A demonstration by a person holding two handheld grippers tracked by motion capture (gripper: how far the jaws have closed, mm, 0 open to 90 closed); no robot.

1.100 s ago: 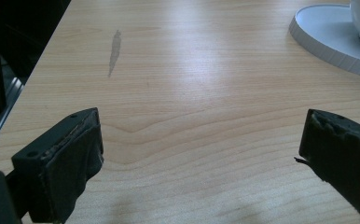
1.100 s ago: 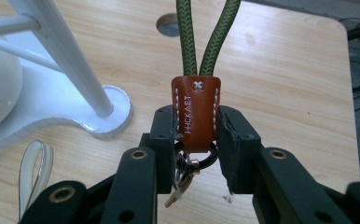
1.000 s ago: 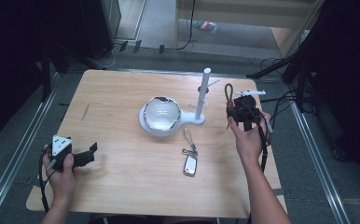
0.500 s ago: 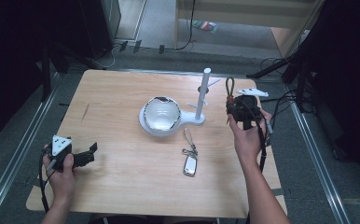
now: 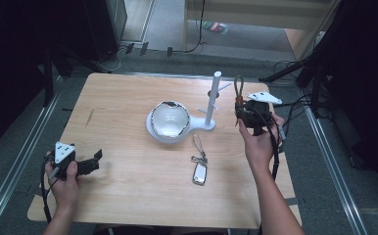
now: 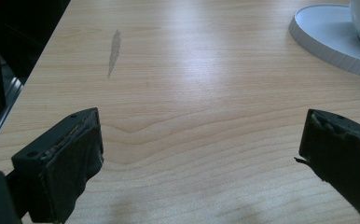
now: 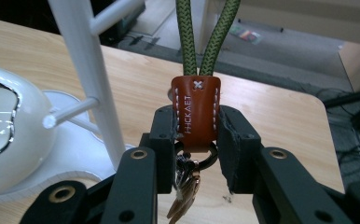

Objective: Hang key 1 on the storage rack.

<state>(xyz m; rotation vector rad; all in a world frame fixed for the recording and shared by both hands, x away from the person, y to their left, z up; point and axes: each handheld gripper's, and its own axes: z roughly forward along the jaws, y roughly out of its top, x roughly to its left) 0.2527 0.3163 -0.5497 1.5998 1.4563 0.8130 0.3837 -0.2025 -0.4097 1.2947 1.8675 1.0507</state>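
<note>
My right gripper (image 7: 197, 128) is shut on a keychain (image 7: 196, 112): an orange leather tab with a green cord loop rising from it and keys hanging below. In the high view that gripper (image 5: 241, 111) is held above the table's right side, just right of the white peg stand (image 5: 213, 98), with the loop (image 5: 238, 85) upright. A white bowl (image 5: 170, 119) sits on the stand's round base. A second keychain with a silver fob (image 5: 200, 172) lies flat in front of the stand. My left gripper (image 5: 96, 160) is open low over the table's front left corner, nothing between its jaws.
The wooden table (image 5: 128, 196) has a dark streak (image 6: 114, 50) on its left side. The stand's short pegs (image 7: 71, 112) stick out toward the held keychain. Cables and dark equipment (image 5: 324, 73) crowd the floor at the right.
</note>
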